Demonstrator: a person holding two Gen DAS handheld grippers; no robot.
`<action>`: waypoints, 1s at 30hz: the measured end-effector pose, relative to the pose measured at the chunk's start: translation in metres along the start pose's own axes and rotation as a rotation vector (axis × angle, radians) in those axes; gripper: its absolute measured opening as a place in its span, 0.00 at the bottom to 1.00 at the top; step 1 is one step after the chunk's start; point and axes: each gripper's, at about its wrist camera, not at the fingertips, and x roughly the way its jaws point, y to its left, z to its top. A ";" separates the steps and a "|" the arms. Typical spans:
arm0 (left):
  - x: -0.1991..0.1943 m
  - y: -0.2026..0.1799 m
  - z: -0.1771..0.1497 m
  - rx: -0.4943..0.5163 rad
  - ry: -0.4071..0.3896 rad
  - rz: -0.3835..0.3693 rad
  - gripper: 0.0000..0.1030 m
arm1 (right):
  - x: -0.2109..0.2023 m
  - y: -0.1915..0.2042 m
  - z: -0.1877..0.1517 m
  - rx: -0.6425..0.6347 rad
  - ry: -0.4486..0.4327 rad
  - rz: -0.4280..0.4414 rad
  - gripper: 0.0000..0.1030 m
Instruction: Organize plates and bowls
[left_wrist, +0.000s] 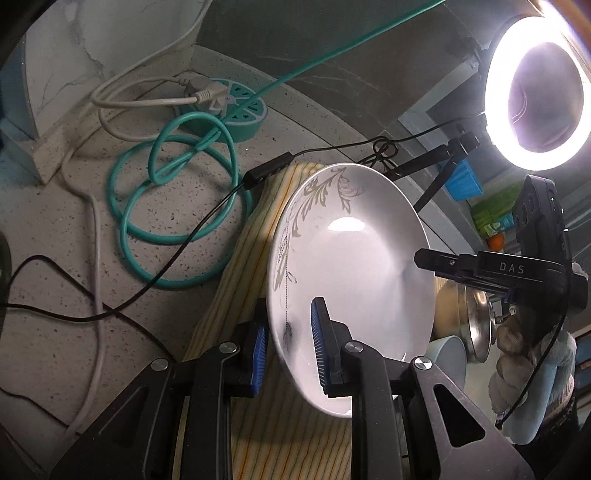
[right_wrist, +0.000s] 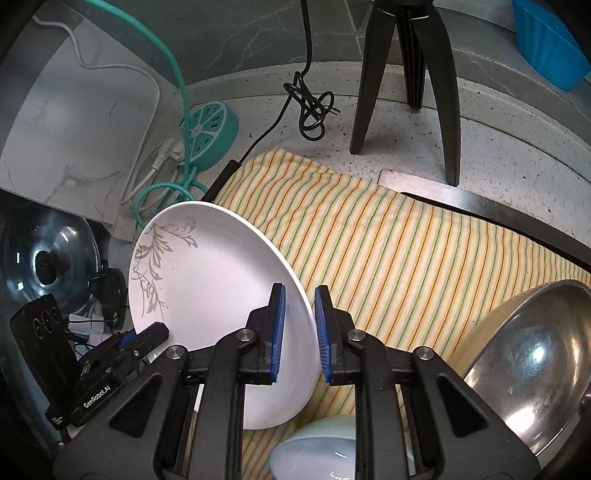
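A white plate (left_wrist: 354, 266) with a grey leaf pattern is held on edge above a yellow striped cloth (left_wrist: 258, 258). My left gripper (left_wrist: 289, 350) is shut on its near rim, one blue pad on each face. My right gripper (right_wrist: 299, 332) straddles the opposite rim of the same plate (right_wrist: 207, 280), its jaws a little apart around the rim. The right gripper also shows in the left wrist view (left_wrist: 436, 264) at the plate's right edge. A pale blue bowl (right_wrist: 314, 446) lies upside down on the cloth (right_wrist: 388, 258). A steel bowl (right_wrist: 528, 369) leans at the right.
A teal round power strip (left_wrist: 236, 110) with coiled teal and white cables lies on the speckled counter (left_wrist: 55, 258). A ring light (left_wrist: 535, 92) on a black tripod (right_wrist: 406, 85) stands behind the cloth. A glass pot lid (right_wrist: 48, 254) is at the left. A blue container (right_wrist: 550, 40) sits far right.
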 end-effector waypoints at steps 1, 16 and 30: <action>-0.002 -0.002 0.000 -0.001 -0.006 0.001 0.20 | -0.003 0.001 -0.001 0.001 -0.003 0.004 0.16; -0.053 -0.030 -0.023 0.022 -0.098 0.022 0.20 | -0.061 0.011 -0.044 -0.021 -0.061 0.101 0.16; -0.081 -0.084 -0.087 0.022 -0.142 0.022 0.20 | -0.125 -0.020 -0.114 -0.051 -0.083 0.150 0.16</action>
